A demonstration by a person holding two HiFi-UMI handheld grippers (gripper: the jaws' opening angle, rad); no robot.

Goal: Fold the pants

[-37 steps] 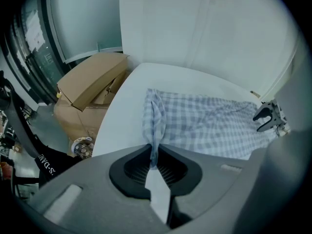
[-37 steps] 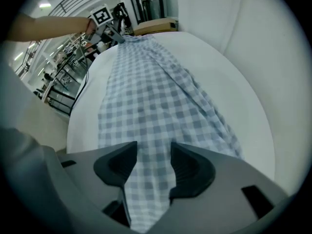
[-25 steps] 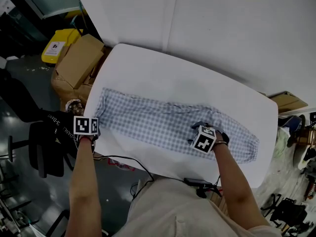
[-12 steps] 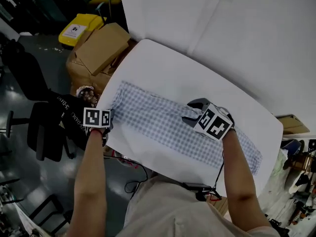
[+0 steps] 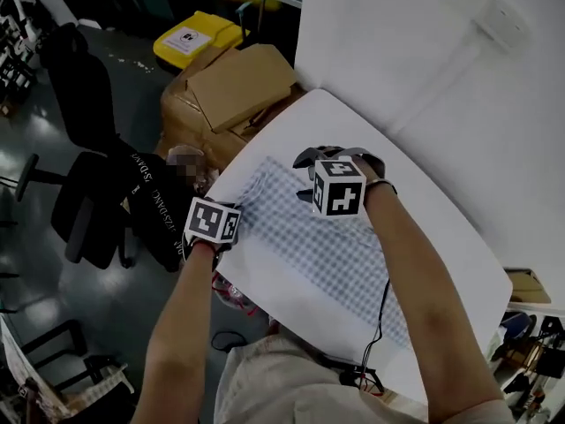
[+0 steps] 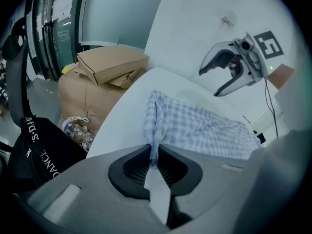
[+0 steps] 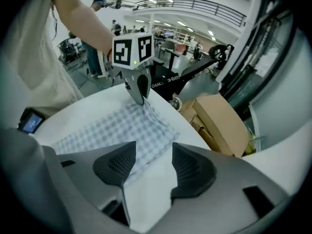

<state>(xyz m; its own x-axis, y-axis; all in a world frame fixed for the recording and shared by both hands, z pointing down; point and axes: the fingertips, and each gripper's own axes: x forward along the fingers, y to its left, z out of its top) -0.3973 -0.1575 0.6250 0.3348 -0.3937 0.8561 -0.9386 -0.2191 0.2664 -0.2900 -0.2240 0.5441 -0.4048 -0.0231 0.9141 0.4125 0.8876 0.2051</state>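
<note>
The blue-and-white checked pants (image 5: 340, 250) lie flat and lengthwise on the white table (image 5: 353, 135). My left gripper (image 5: 231, 216) is at their left end by the table's edge. In the left gripper view it (image 6: 155, 155) is shut on a raised pleat of the pants (image 6: 195, 128). My right gripper (image 5: 305, 175) hovers open above the same end, close to the left one. Its jaws (image 7: 153, 152) have just been closing a little, with nothing held between them. Below them I see the pants (image 7: 124, 126) and the left gripper (image 7: 140, 89).
Cardboard boxes (image 5: 238, 82) and a yellow bin (image 5: 199, 38) stand past the table's left end. A black chair (image 5: 84, 148) and a black printed bag (image 5: 154, 206) are beside the left edge. A white wall panel (image 5: 424, 34) runs behind the table.
My right gripper has travelled left along the pants from the far leg end to the left end, rising and rolling on the way. The left gripper keeps its hold in place.
</note>
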